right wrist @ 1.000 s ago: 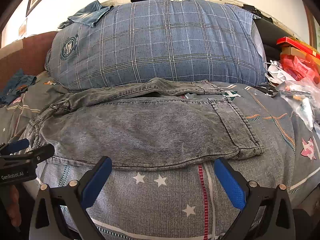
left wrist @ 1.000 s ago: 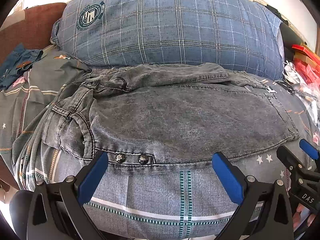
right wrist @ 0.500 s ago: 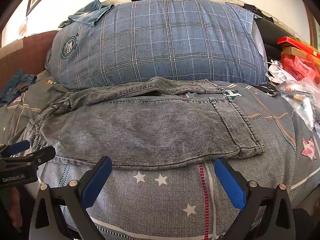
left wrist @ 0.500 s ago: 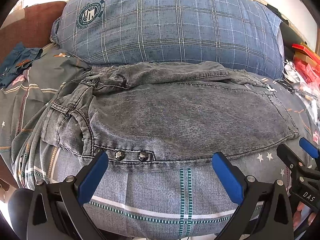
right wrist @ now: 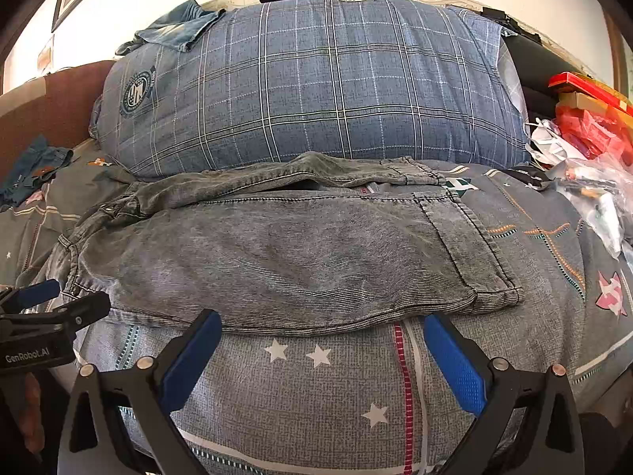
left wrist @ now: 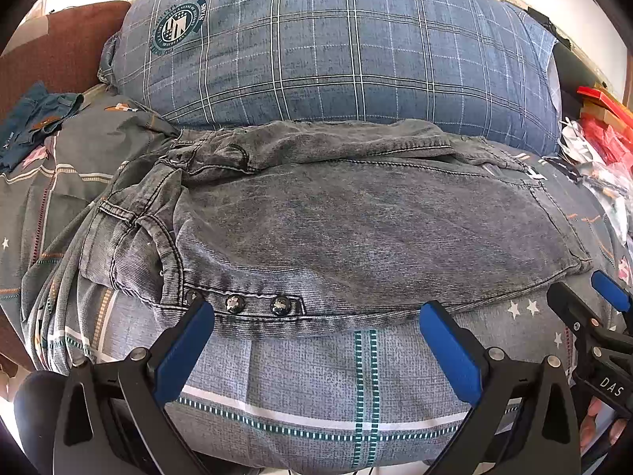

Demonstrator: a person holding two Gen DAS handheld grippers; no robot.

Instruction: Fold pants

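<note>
Grey washed jeans [left wrist: 356, 229] lie across the bed, waistband with metal buttons [left wrist: 257, 304] at the left, leg hems at the right [right wrist: 494, 293]. One leg lies over the other. My left gripper [left wrist: 316, 316] is open and empty, its blue pads at the near edge of the waist end. My right gripper [right wrist: 322, 326] is open and empty at the near edge of the leg end. The right gripper also shows at the right edge of the left wrist view [left wrist: 593, 308], and the left gripper shows at the left edge of the right wrist view [right wrist: 51, 301].
A big blue plaid pillow [left wrist: 336, 47] stands right behind the jeans. The bed has a grey patterned quilt [right wrist: 336, 388]. Other denim clothes lie at the far left [left wrist: 31, 122] and on top of the pillow [right wrist: 174, 29]. Red boxes and plastic bags [right wrist: 585, 138] pile up at the right.
The left gripper has moved a little forward, so the waistband buttons sit closer to its pads. The right gripper has barely moved. Both stay open.
</note>
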